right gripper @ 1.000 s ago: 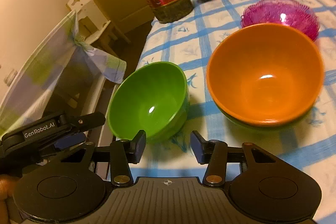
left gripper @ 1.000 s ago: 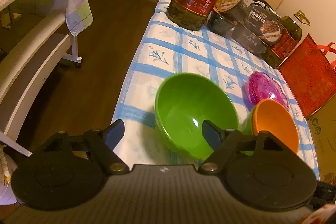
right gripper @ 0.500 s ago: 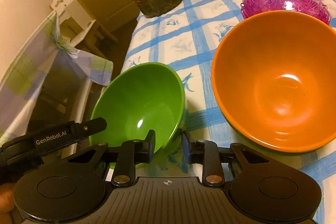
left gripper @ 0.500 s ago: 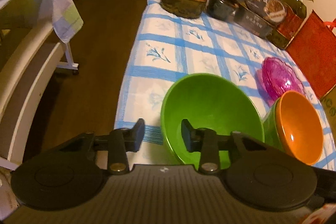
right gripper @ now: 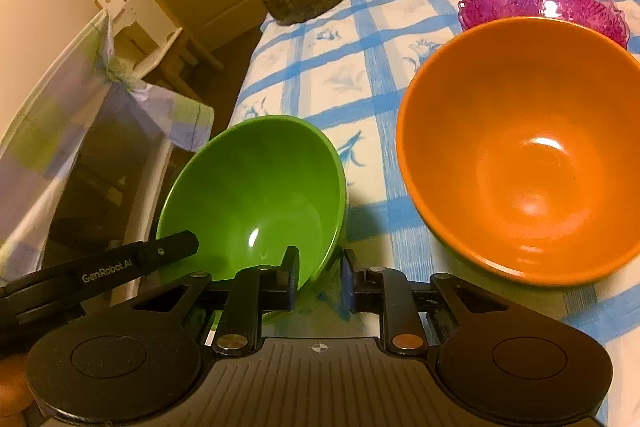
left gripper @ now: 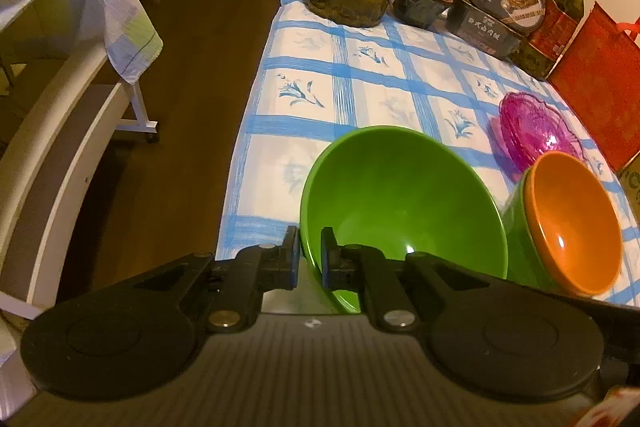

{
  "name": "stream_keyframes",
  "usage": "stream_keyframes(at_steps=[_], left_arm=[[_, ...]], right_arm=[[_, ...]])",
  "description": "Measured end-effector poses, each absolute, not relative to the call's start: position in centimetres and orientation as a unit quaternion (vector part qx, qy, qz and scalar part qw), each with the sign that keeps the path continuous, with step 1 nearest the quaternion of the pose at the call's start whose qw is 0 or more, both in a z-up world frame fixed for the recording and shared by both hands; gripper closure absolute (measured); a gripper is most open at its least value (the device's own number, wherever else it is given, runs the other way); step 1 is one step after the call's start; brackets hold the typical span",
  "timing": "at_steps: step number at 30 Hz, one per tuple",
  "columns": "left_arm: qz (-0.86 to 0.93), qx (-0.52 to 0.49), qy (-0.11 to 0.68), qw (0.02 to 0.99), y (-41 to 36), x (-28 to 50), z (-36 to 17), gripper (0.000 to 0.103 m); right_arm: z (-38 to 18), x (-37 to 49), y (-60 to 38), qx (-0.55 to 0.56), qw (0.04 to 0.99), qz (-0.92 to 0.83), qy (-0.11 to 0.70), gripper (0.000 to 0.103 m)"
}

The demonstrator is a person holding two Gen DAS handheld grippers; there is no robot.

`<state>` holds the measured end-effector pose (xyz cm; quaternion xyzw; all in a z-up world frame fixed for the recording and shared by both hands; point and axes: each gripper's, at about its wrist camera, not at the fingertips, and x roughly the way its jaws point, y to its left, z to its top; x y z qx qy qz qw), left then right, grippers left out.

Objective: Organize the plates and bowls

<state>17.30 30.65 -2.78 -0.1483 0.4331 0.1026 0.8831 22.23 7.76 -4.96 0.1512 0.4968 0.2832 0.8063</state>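
step: securing loose green bowl (left gripper: pixel 404 203) at tablecloth (left gripper: pixel 320 75) edge, beside orange bowl (right gripper: pixel 520 147) | left gripper (left gripper: pixel 310 259) clamped on near rim | right gripper (right gripper: pixel 318 281) astride rim, part-closed, contact unclear | next: lift, nest into orange bowl

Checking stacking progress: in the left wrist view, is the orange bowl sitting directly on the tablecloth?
No. The orange bowl is nested inside another green bowl, whose wall shows beneath its rim.

Glossy smooth green bowl (left gripper: pixel 400 203); matt black plastic fingers (left gripper: pixel 290 259).
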Motion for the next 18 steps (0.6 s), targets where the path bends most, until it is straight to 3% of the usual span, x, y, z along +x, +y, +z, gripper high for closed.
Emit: stream_keyframes(at_steps=[18], left_arm=[[0.107,-0.15,0.418,0.89,23.4,9.9,1.9,0.094]], right_arm=[[-0.6,15.5,0.3,0.148,0.809,0.305,0.48,0.082]])
